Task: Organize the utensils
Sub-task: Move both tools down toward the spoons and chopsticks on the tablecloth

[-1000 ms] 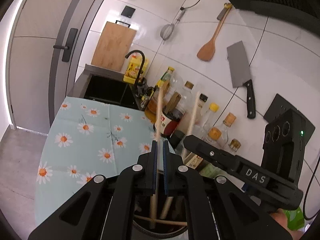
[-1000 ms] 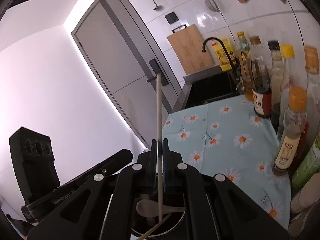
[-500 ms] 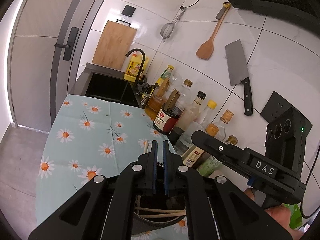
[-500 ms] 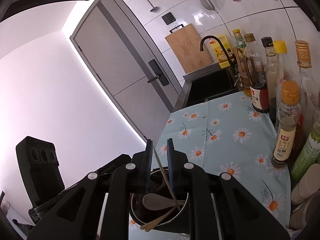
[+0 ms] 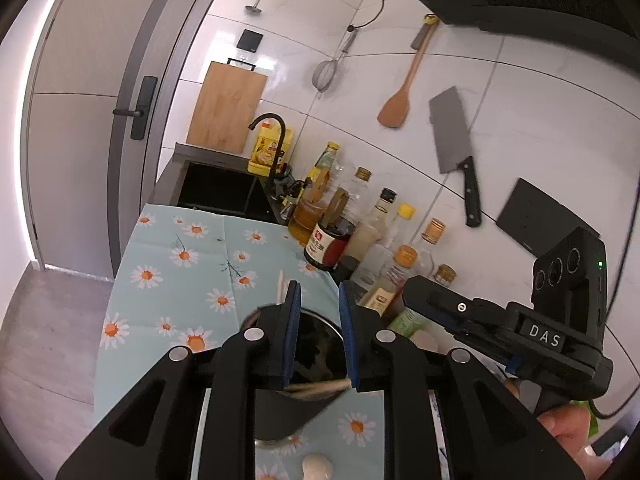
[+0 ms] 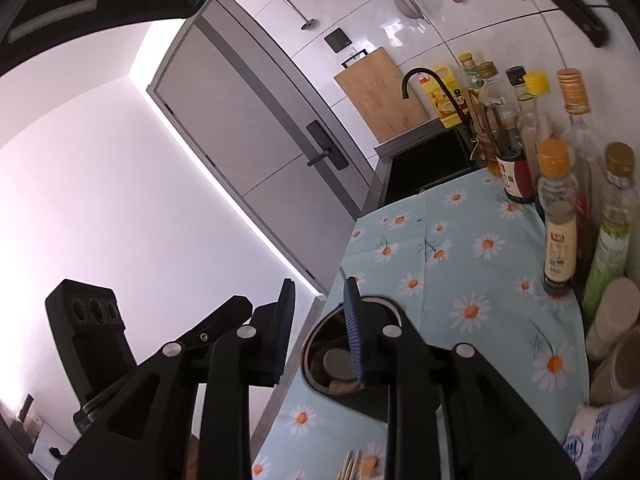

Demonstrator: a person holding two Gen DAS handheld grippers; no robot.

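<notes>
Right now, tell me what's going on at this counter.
A person holds a gripper in each hand over a dark utensil holder on the daisy-print tablecloth. The left gripper and right gripper are both opening, with nothing between their pads. Wooden utensils already sit inside the holder. A few more wooden sticks lie on the cloth at the near edge. Sauce bottles line the wall side.

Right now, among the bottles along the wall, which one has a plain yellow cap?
The slim clear bottle standing behind the dark-capped one, near the tiled wall. Its cap is plain bright yellow; the neighbours' caps are orange, black, or ribbed gold.
</notes>
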